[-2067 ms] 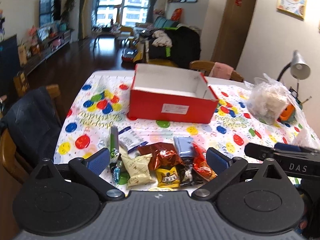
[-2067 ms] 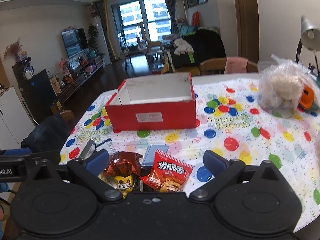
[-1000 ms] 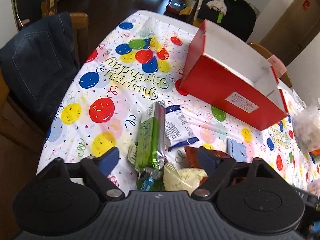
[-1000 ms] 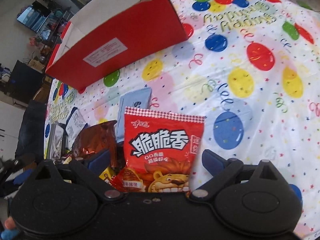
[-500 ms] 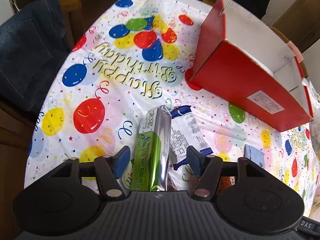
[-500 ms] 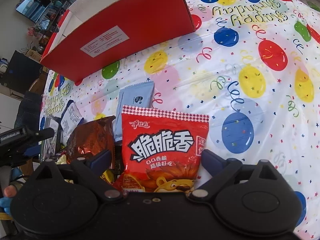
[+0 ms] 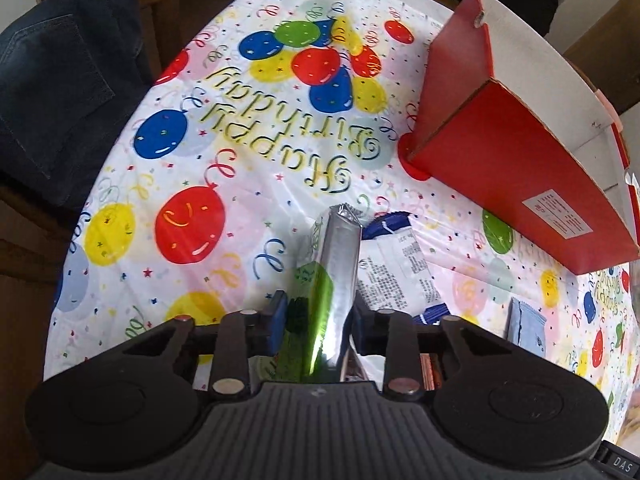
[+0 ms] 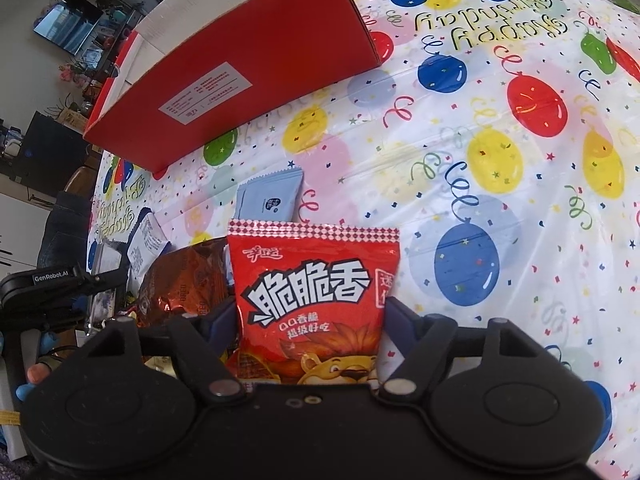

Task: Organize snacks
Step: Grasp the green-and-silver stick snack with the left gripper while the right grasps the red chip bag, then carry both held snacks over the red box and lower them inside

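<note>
I see a big worktop (image 7: 248,184) under a cloth full of balloons. A dark blue jacket (image 7: 60,72) hangs on a wooden chair at its edge. A red box (image 7: 516,168) stands open on the cloth. A TV (image 8: 68,24) sits far back in the room. My left tool (image 7: 318,318) is closing on the long green and silver snack (image 7: 324,280). My right tool (image 8: 310,320) is closing, and its pads touch the red snack bag (image 8: 314,292).
</note>
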`<state>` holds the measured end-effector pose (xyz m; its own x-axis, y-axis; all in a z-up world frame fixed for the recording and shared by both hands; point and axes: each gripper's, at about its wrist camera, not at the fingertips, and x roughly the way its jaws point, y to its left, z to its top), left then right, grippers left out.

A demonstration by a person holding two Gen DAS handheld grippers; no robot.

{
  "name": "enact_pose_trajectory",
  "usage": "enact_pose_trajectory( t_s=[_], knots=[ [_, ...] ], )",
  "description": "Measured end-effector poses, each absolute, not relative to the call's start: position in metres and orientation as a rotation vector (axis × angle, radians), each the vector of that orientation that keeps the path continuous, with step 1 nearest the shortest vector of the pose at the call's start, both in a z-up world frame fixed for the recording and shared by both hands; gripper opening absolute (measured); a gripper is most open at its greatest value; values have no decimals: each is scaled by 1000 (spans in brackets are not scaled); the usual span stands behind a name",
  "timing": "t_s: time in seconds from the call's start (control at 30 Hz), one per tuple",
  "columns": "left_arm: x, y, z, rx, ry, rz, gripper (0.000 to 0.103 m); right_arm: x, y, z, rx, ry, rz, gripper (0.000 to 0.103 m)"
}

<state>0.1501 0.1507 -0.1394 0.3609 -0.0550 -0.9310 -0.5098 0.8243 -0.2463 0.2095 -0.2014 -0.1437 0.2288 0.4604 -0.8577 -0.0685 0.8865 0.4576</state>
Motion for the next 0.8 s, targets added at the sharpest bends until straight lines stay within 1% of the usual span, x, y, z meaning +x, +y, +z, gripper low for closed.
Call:
enact_pose_trajectory(
  t_s=[0.07, 0.17, 0.5, 0.8],
  knots=[
    [146, 154, -140, -565, 1174, 322, 21, 209, -203, -142, 358, 1287, 379, 71],
    [140, 159, -140, -580, 1159, 332, 19, 208, -203, -140, 355, 1277, 385, 70],
    [115, 165, -130, -621, 1109, 325, 19, 201, -214, -124, 378, 1231, 383, 70],
    [94, 161, -99, -614, 1049, 300, 19, 195, -219, -95, 376, 1167, 397, 70]
  ],
)
